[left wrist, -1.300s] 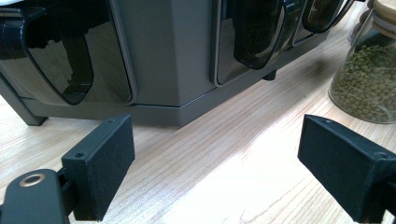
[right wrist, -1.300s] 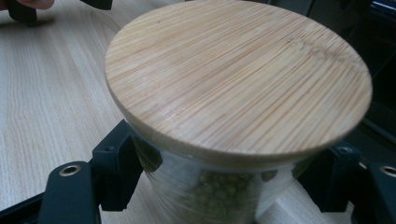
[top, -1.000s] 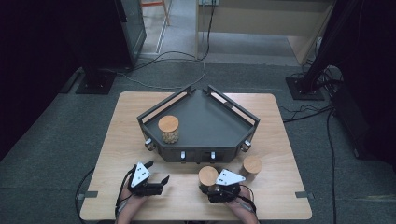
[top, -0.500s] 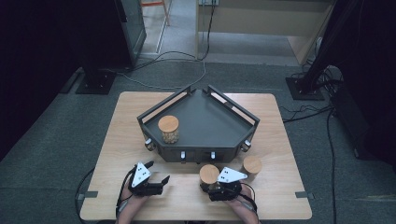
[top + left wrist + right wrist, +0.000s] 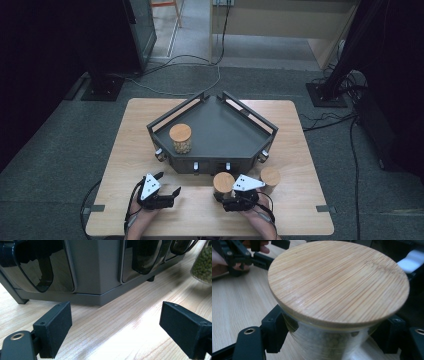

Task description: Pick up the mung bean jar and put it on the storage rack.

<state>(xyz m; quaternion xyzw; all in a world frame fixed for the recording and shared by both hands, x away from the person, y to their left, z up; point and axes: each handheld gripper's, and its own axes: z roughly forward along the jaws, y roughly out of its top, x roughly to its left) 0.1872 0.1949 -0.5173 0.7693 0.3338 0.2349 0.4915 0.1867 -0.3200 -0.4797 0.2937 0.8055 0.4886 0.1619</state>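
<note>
The right gripper [image 5: 231, 198] pinches a glass jar [image 5: 329, 340] with a round bamboo lid [image 5: 338, 281], its 2 jaws pressed against the glass just under the lid on either side. In the high view this jar [image 5: 223, 184] stands on the wooden table [image 5: 125, 165] near the front edge, just in front of the dark angular tray [image 5: 220, 125], with a 2nd lidded jar [image 5: 270, 178] just beside it to the right. A 3rd jar [image 5: 180, 138] stands inside the tray at its left. The left gripper [image 5: 167, 189] rests low over the table, well apart from the held jar, jaws spread wide with nothing but bare wood between them.
</note>
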